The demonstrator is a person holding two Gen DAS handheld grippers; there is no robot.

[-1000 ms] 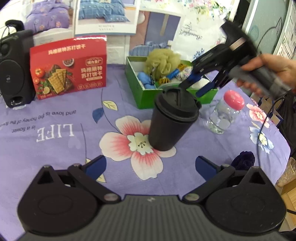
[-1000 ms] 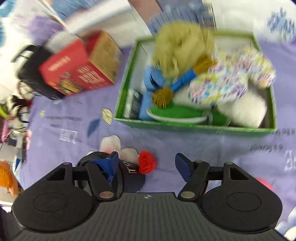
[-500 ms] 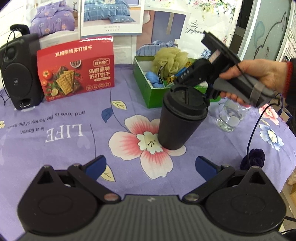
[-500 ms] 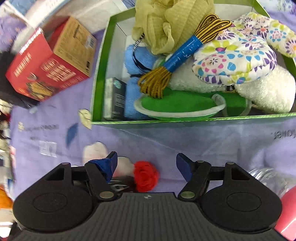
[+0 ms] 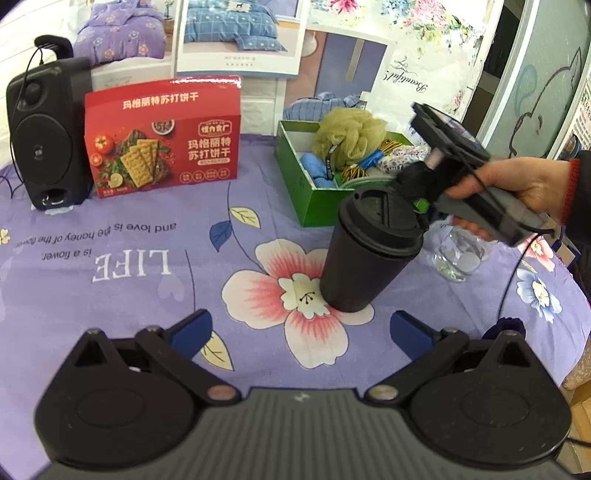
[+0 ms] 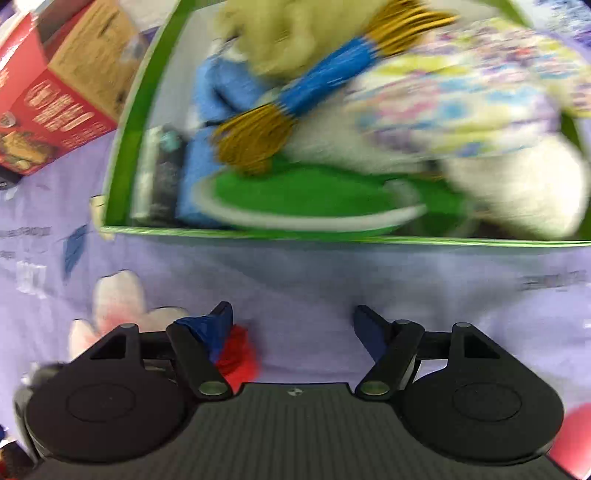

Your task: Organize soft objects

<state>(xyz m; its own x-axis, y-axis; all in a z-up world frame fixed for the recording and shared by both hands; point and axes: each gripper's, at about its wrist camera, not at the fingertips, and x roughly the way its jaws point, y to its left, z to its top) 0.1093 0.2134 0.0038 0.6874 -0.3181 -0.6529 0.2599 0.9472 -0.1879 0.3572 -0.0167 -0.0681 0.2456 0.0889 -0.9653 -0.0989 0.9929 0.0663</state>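
My right gripper points steeply down, open, over the purple cloth just in front of the green box. A small red fabric rose lies on the cloth beside its left finger, not between the pads. The box holds a yellow-green bath pouf, a blue-wrapped rope bundle, a floral cloth piece, a white fluffy item and a green pad. My left gripper is open and empty, low over the flower print. A dark blue yarn ball sits near the right edge.
A black lidded cup stands in front of the green box and hides the right gripper's fingers in the left wrist view. A clear jar stands under the person's hand. A red cracker box and a black speaker stand at the back left.
The right gripper has come down and tipped further downward; the green box now fills its view and the rose sits by its left finger. The left gripper has stayed put.
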